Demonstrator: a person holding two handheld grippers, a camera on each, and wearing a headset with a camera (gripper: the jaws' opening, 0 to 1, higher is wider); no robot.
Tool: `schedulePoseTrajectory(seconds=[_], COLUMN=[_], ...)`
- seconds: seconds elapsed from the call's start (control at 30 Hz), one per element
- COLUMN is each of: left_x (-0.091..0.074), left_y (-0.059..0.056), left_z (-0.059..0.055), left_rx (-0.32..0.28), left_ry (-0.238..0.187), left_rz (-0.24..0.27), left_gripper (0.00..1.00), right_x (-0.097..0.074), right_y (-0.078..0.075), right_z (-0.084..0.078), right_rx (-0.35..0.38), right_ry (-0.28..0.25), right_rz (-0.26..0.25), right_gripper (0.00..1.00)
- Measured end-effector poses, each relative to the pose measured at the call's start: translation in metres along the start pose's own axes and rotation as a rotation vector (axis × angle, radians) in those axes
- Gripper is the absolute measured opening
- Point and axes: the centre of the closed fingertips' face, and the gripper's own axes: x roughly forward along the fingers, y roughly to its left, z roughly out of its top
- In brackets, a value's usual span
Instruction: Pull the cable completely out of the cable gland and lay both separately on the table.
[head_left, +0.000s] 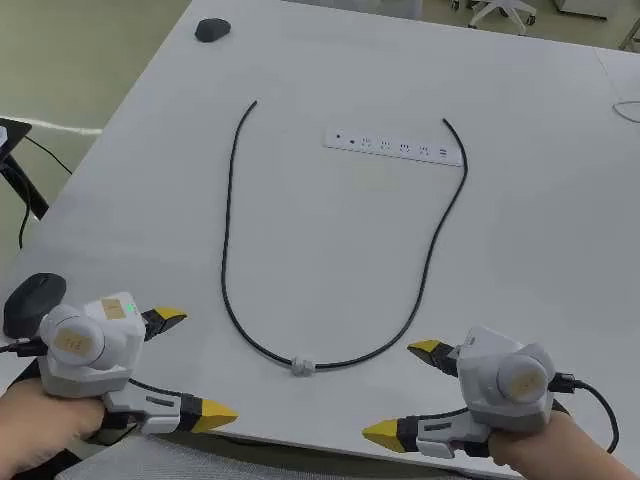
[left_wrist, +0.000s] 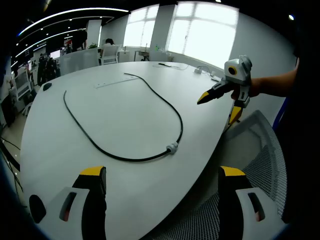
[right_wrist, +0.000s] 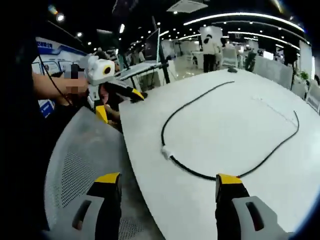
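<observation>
**Cable through gland on table; both grippers wide open, empty**

Holds the left gripper (head_left: 200, 365) at the near left edge of the white table (head_left: 330, 230), jaws spread wide, clasping nothing. Holds the right gripper (head_left: 398, 390) at the near right edge in the same way: jaws far apart, nothing between them. Points both yellow-tipped pairs inward, toward each other, clear of the work.

Shows between the two, just inside the near edge, the small pale cable gland (head_left: 301, 366) resting on the tabletop with the black cable (head_left: 228, 220) running through it. Traces from there a long U across the table, one arm up the left and one up the right, both ends loose at the far side. Puts the right end at a white power strip (head_left: 393, 147); touching or not, impossible to tell. Adds a dark mouse (head_left: 211, 29) near the far edge, a dark rounded object (head_left: 32, 300) beside the left gripper, and a grey mesh chair (right_wrist: 80, 155) below the near edge.
</observation>
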Motion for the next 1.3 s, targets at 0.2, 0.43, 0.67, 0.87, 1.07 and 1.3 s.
schedulePoseTrajectory(seconds=[0.2,0.43,0.67,0.87,1.07,1.3], left_x=[0.002,0.003,0.003,0.002,0.003,0.003], left_y=[0.0,-0.001,0.001,0.003,0.004,0.005], left_z=[-0.002,-0.001,-0.001,-0.003,-0.003,-0.005], left_rx=[0.005,0.017,0.016,0.011,0.006,-0.001], left_ry=[0.011,0.021,0.025,0.03,0.027,0.031], left_rz=[-0.01,-0.02,-0.023,-0.023,-0.021,-0.023], left_gripper=[0.92,0.92,0.92,0.92,0.93,0.93], right_x=[0.006,0.007,0.008,0.012,0.018,0.022], right_y=[0.0,-0.002,-0.004,-0.005,-0.006,-0.011], right_z=[0.007,0.003,0.0,0.005,0.004,0.007], right_rx=[-0.001,0.004,-0.01,-0.017,-0.023,-0.027], right_ry=[-0.005,0.004,0.027,0.033,0.048,0.051], right_rz=[0.011,0.011,0.011,0.015,0.024,0.021], right_gripper=[0.74,0.74,0.74,0.74,0.73,0.72])
